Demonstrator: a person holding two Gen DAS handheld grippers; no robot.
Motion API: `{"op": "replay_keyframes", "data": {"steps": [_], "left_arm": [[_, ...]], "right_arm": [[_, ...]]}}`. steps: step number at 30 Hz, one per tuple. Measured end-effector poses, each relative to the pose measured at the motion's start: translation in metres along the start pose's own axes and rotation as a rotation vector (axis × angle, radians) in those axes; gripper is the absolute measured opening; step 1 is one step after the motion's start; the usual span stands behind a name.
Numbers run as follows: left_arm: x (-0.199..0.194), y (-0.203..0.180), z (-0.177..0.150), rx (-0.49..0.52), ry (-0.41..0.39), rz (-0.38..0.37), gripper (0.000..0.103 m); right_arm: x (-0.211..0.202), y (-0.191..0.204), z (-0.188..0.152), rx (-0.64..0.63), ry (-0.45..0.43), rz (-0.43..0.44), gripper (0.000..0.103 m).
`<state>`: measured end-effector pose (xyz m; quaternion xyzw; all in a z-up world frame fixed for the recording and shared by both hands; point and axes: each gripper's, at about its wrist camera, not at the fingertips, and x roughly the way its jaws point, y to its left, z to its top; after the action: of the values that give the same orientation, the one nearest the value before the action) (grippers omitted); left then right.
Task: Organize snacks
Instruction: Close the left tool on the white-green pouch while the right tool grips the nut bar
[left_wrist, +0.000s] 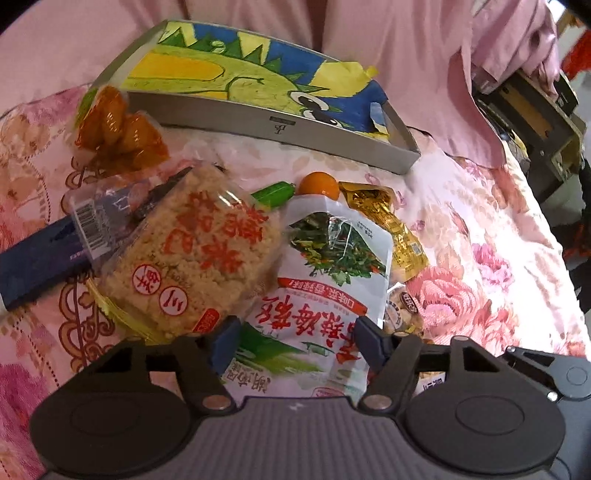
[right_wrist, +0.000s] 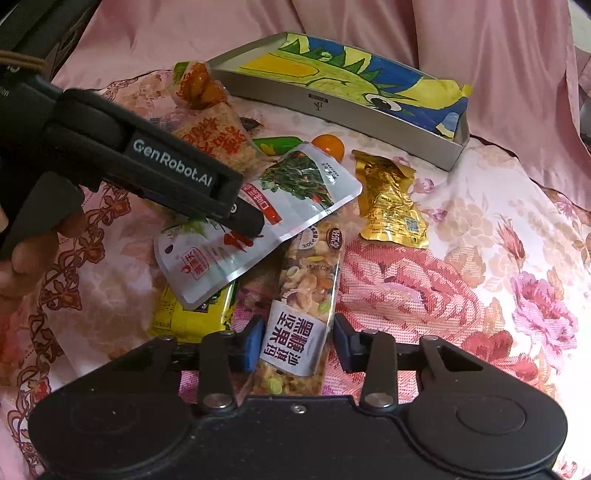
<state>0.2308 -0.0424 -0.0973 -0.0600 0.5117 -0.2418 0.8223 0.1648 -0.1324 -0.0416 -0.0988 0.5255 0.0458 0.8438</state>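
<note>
Snacks lie on a pink floral cloth (left_wrist: 480, 229). My left gripper (left_wrist: 295, 341) is open, its fingers astride the near end of a white pickled-vegetable pouch (left_wrist: 325, 266); in the right wrist view it (right_wrist: 243, 221) rests over that pouch (right_wrist: 295, 195). My right gripper (right_wrist: 297, 345) is open around the near end of a clear nut bar (right_wrist: 306, 295), with gaps at both pads. A rice-crisp pack (left_wrist: 192, 251), a gold pack (right_wrist: 391, 199), an orange ball (right_wrist: 328, 146) and a yellow pack (right_wrist: 192, 317) lie nearby.
A grey tray (left_wrist: 266, 122) lined with a dinosaur drawing stands at the back, also in the right wrist view (right_wrist: 332, 107). An orange snack bag (left_wrist: 118, 125) lies at its left end. A dark blue box (left_wrist: 40, 258) lies at left. Pink fabric rises behind.
</note>
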Motion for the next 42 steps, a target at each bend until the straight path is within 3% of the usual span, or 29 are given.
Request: {"op": "replay_keyframes", "data": {"steps": [8, 11, 17, 29, 34, 38, 42], "left_arm": [[0.008, -0.002, 0.002, 0.000, 0.015, -0.008, 0.091], [0.012, -0.008, 0.001, 0.034, 0.014, 0.002, 0.092], [0.007, -0.007, 0.002, 0.026, -0.013, 0.000, 0.076], [0.002, -0.002, 0.004, 0.003, -0.020, 0.000, 0.066], [0.003, -0.006, 0.004, 0.037, -0.019, -0.003, 0.070], [0.011, -0.015, 0.002, 0.101, 0.002, 0.012, 0.087], [0.019, -0.026, 0.002, 0.180, 0.000, 0.046, 0.089]], "right_arm": [[0.000, 0.000, 0.000, -0.002, -0.005, 0.000, 0.042], [0.000, -0.001, -0.001, -0.002, -0.006, 0.002, 0.042], [0.001, 0.000, -0.001, -0.001, -0.004, 0.003, 0.042], [-0.004, -0.013, 0.004, 0.056, 0.007, 0.014, 0.039], [-0.001, -0.021, 0.006, 0.073, -0.017, -0.022, 0.039], [0.004, -0.023, 0.009, 0.050, -0.029, -0.039, 0.039], [0.008, -0.027, 0.013, 0.054, -0.029, -0.036, 0.039]]}}
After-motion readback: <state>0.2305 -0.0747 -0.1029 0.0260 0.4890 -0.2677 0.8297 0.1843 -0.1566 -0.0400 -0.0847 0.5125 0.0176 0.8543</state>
